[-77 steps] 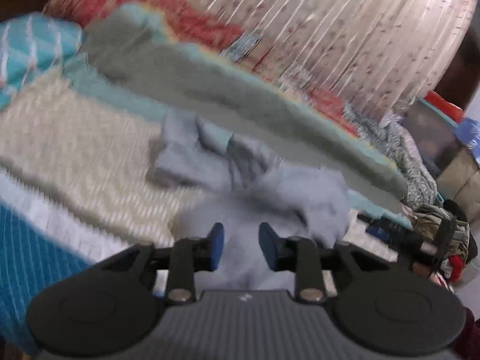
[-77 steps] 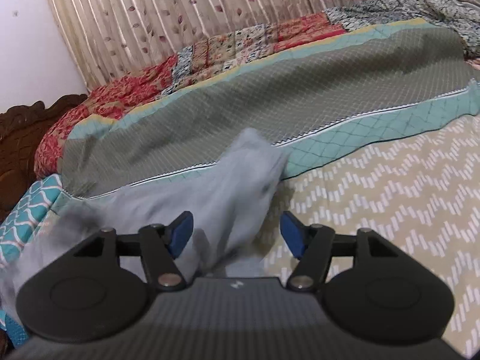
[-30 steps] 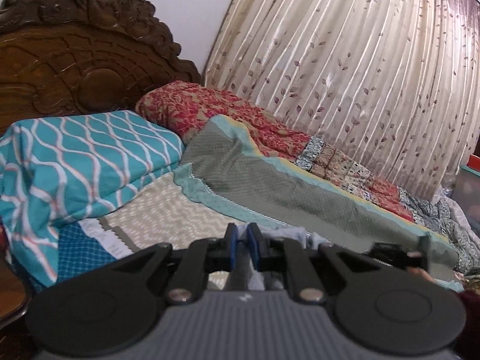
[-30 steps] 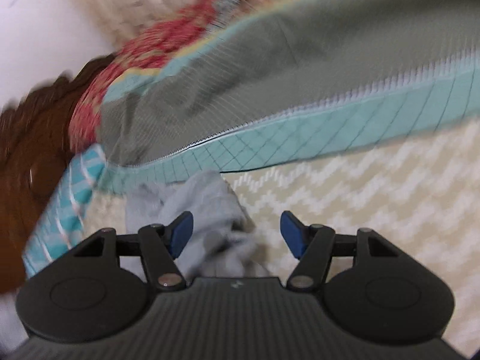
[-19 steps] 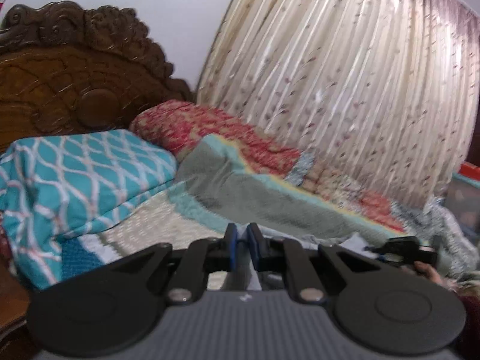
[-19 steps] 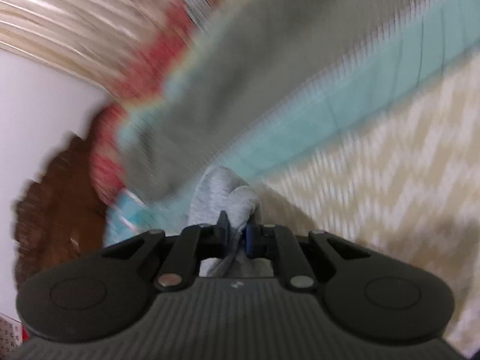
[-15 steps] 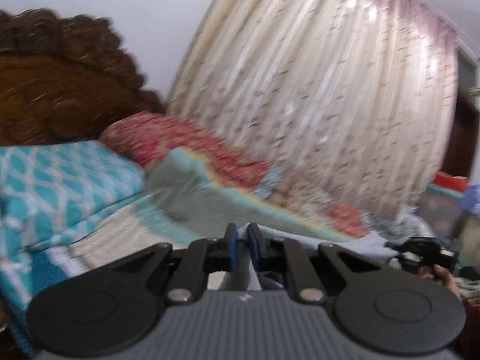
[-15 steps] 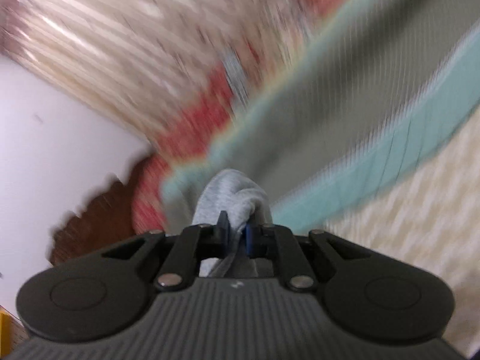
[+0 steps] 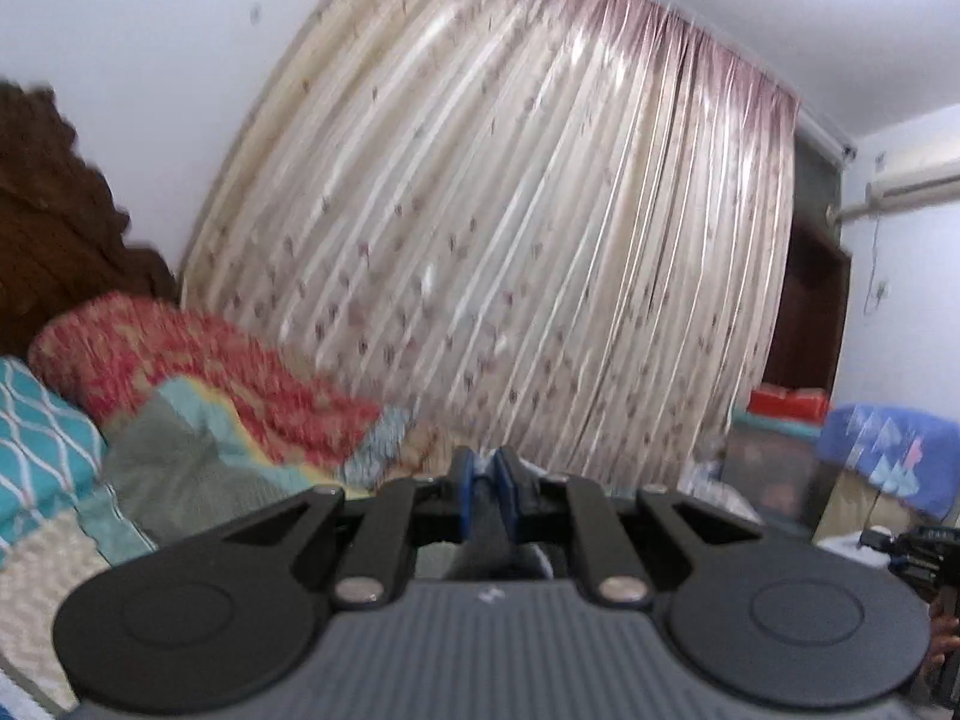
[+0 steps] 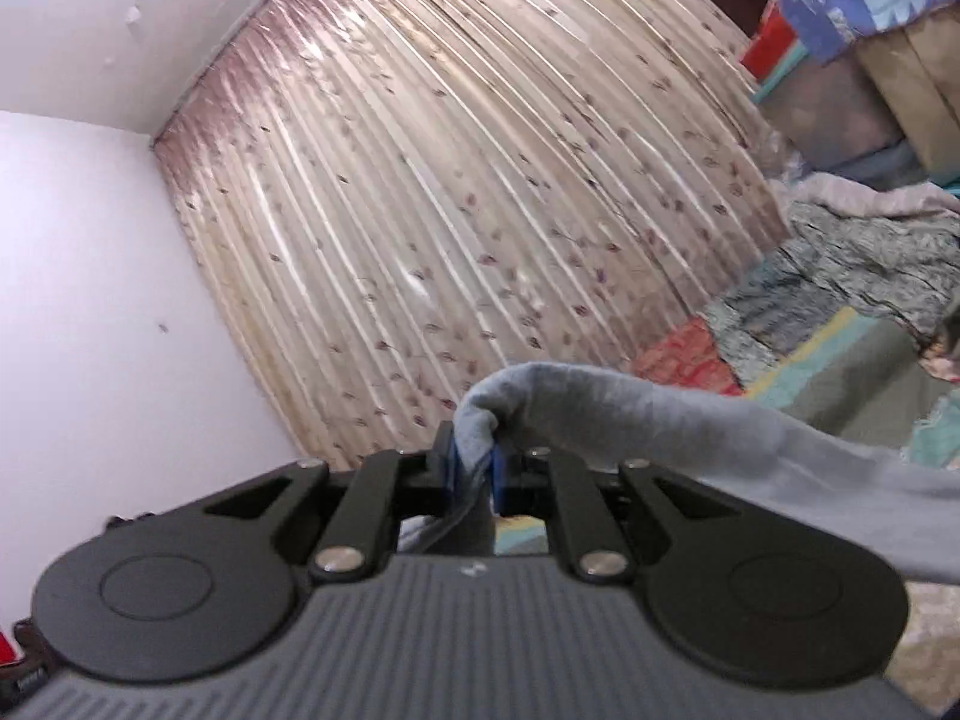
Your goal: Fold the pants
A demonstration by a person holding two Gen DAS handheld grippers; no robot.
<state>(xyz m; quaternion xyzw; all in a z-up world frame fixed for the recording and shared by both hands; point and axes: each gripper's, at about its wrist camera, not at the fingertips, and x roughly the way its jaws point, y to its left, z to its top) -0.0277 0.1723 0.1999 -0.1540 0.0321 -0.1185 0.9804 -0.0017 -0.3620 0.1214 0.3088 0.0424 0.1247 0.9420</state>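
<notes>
Here my left gripper [image 9: 483, 480] and right gripper [image 10: 471, 468] both pinch the grey pants [image 10: 630, 414] above the bed [image 9: 174, 480], facing the pleated curtain [image 9: 510, 240].

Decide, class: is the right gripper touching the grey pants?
Touching. The right wrist view shows the right gripper with its blue pads pinched on a fold of the grey pants.

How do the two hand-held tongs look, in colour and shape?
Both look alike. The left tongs and the right tongs have a grey ribbed body with a small pale mark in its middle, two round black discs at the sides, black link arms with silver rivets, and blue pads on the tips. No cables or sleeves are visible.
</notes>
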